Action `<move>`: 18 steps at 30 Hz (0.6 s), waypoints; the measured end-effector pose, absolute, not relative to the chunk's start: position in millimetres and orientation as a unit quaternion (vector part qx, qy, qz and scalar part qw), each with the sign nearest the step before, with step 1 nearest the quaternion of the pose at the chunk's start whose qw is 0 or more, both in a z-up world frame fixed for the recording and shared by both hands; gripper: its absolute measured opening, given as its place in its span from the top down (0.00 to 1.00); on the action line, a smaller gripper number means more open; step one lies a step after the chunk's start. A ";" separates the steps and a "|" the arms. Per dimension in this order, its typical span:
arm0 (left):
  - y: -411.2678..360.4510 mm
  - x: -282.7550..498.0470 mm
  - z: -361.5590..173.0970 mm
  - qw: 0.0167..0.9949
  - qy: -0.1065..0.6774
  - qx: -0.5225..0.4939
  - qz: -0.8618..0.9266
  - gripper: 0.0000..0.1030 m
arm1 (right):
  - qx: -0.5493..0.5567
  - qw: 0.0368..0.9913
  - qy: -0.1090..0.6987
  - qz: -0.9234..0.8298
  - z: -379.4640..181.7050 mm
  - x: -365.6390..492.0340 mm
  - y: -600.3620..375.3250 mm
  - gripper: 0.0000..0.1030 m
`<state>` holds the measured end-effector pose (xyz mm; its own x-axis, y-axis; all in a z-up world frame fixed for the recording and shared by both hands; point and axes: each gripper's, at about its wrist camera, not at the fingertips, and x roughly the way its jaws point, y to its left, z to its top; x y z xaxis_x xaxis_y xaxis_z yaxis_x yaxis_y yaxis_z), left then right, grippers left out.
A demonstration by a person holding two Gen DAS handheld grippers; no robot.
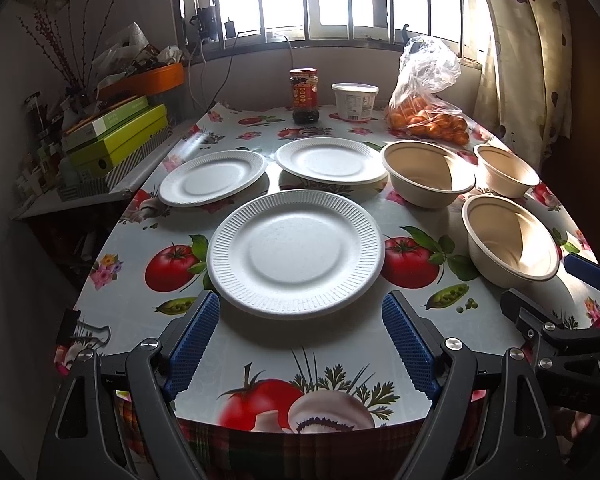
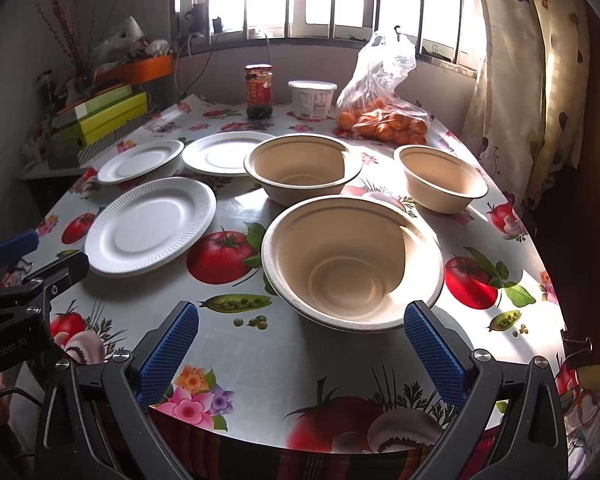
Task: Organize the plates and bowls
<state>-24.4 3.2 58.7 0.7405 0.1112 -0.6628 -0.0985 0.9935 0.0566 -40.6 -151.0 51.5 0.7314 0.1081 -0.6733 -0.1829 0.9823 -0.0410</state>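
My left gripper (image 1: 300, 312) gapes wide, holding nothing, before the nearest foam plate (image 1: 295, 254); my right gripper (image 2: 300, 320) likewise, facing an empty paper bowl (image 2: 352, 262).

**Other things on and beside the table**

At the far edge stand a red-labelled sauce jar (image 1: 304, 96), a white lidded tub (image 1: 354, 101) and a clear plastic bag of oranges (image 1: 428, 114). Green boxes (image 1: 118, 136) lie stacked on the left shelf. A binder clip (image 1: 85, 332) grips the vegetable-printed tablecloth (image 1: 404, 216).
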 end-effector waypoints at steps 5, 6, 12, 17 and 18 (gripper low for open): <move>3.7 -25.6 59.2 0.933 0.355 0.010 0.057 0.18 | -0.051 0.929 0.359 0.078 51.2 -40.0 -152.2 0.00; 3.9 -25.6 59.2 0.933 0.355 0.011 0.057 0.18 | -0.051 0.929 0.358 0.078 51.2 -40.0 -152.3 0.00; 4.4 -27.3 59.3 0.933 0.355 0.011 0.058 0.18 | -0.050 0.929 0.359 0.077 51.2 -39.9 -152.2 0.00; 4.9 -27.9 59.3 0.933 0.355 0.012 0.059 0.18 | -0.050 0.929 0.359 0.077 51.0 -39.2 -153.1 0.00; 5.2 -28.1 59.5 0.933 0.355 0.012 0.059 0.18 | -0.050 0.928 0.360 0.077 51.1 -39.0 -152.8 0.00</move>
